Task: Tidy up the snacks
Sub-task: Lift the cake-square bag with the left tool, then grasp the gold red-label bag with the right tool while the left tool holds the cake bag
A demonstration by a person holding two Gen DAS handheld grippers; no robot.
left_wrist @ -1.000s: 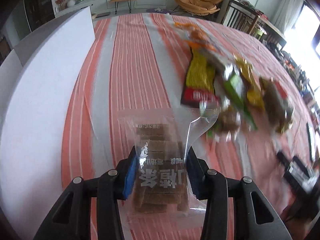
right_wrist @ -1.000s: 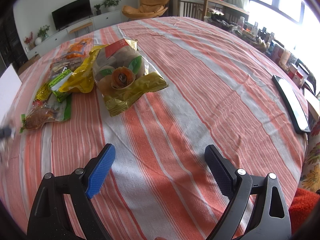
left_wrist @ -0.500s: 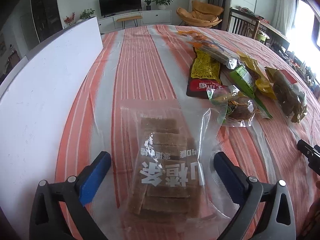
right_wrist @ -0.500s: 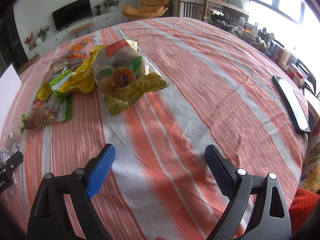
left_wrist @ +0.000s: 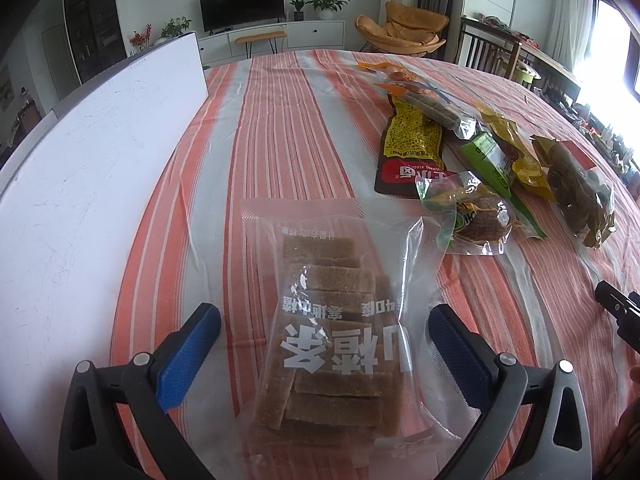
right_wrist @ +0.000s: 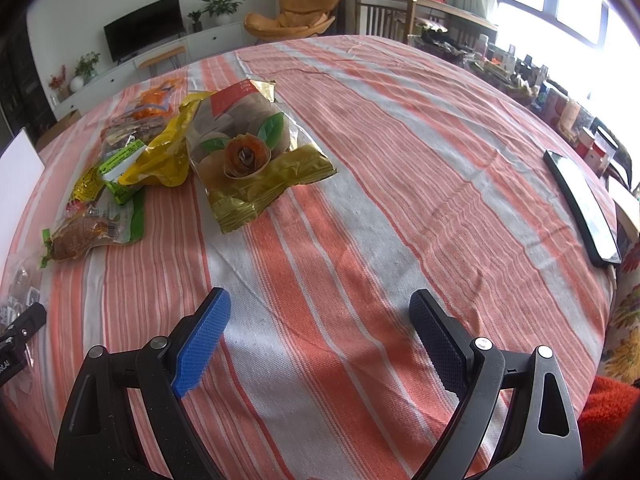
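Observation:
A clear bag of brown bars [left_wrist: 336, 328] with white lettering lies flat on the striped tablecloth [left_wrist: 280, 136]. My left gripper [left_wrist: 324, 320] stands open around its near end, both blue pads well clear of the bag. Further right lies a cluster of snack packets: a red-and-yellow pouch [left_wrist: 412, 148], a green-edged bun packet [left_wrist: 476, 216] and a dark dried-fruit bag [left_wrist: 576, 184]. My right gripper [right_wrist: 320, 316] is open over bare cloth, with a gold bag picturing a flower [right_wrist: 248, 152] ahead of it and the bun packet [right_wrist: 84, 232] to its left.
A white board [left_wrist: 92, 168] lies along the table's left side. A dark phone [right_wrist: 580, 200] rests near the right edge, beyond it shelves with small items. The other gripper's black tip [left_wrist: 616, 308] shows at the right of the left wrist view.
My left gripper, shut on the bar bag a second ago, has opened wide and the bag now lies on the cloth. The right gripper has stayed put.

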